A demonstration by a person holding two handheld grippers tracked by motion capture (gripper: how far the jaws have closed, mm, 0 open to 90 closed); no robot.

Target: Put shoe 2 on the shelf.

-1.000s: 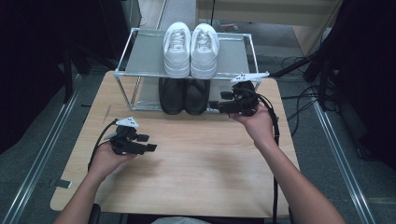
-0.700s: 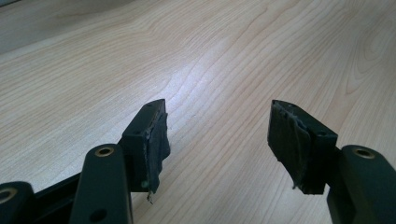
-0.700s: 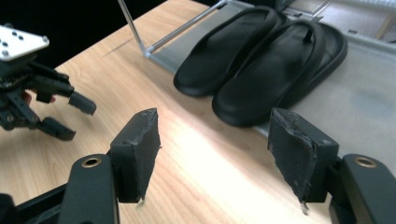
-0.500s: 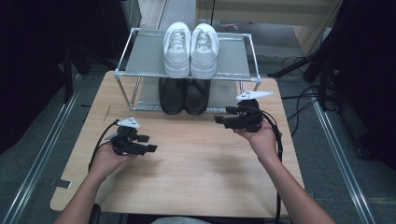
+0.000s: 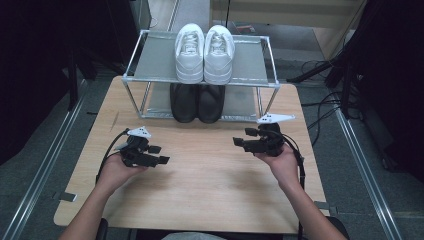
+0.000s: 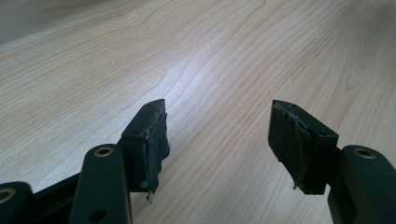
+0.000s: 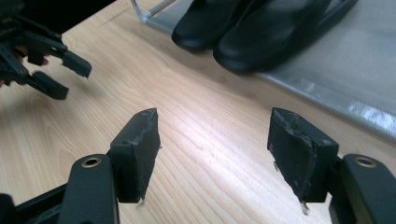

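shoes: white pair (image 5: pixel 204 53) on the rack's (image 5: pixel 250 59) top shelf, black pair (image 5: pixel 197 103) below, both beyond the claws
left claw (image 5: pixel 159 154): wide, empty
right claw (image 5: pixel 241 137): wide, empty, nearer the black pair
progress: looks done, probably

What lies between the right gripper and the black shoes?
Nothing but bare table. In the right gripper view, plain wood runs from the open right gripper up to the black shoes on the rack's lower shelf.
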